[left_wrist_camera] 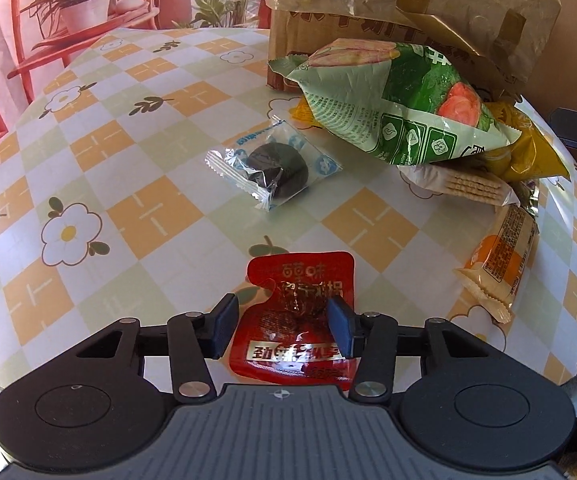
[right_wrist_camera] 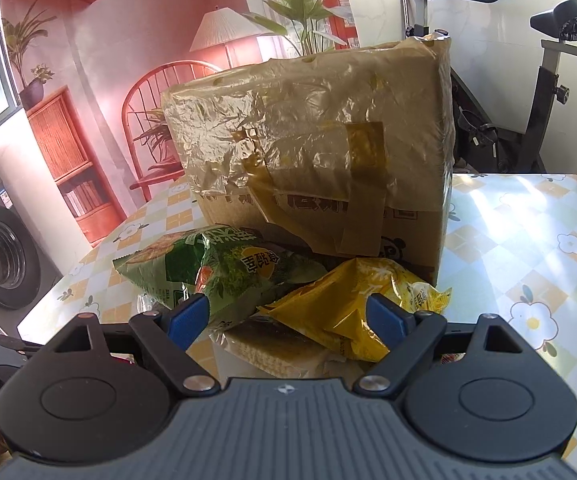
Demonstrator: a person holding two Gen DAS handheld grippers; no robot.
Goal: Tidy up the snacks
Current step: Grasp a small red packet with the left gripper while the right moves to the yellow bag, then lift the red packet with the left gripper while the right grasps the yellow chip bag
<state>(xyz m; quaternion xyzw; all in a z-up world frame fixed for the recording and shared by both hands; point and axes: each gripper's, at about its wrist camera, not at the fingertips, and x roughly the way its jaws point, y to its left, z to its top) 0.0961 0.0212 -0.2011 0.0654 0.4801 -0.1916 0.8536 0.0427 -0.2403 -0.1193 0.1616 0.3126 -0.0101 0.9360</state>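
Near edge of red sachet [left_wrist_camera: 294, 320]: hidden under gripper body in left wrist view. Cardboard box [left_wrist_camera: 408, 12]: top cut off by picture edge; lower front covered by green bag [left_wrist_camera: 400, 108]. Yellow bag [left_wrist_camera: 524, 148]: mostly buried beneath green bag. Wafer pack [left_wrist_camera: 476, 188]: only one end exposed. In right wrist view, wafer pack [right_wrist_camera: 284, 354] partly hidden by gripper body and yellow bag [right_wrist_camera: 344, 312]. Print on box, blurred behind plastic film: unreadable.

table [left_wrist_camera: 136, 216]: floral checked cloth | on it: red sachet [left_wrist_camera: 294, 320], wrapped cookie [left_wrist_camera: 274, 172], cardboard box [right_wrist_camera: 328, 168]
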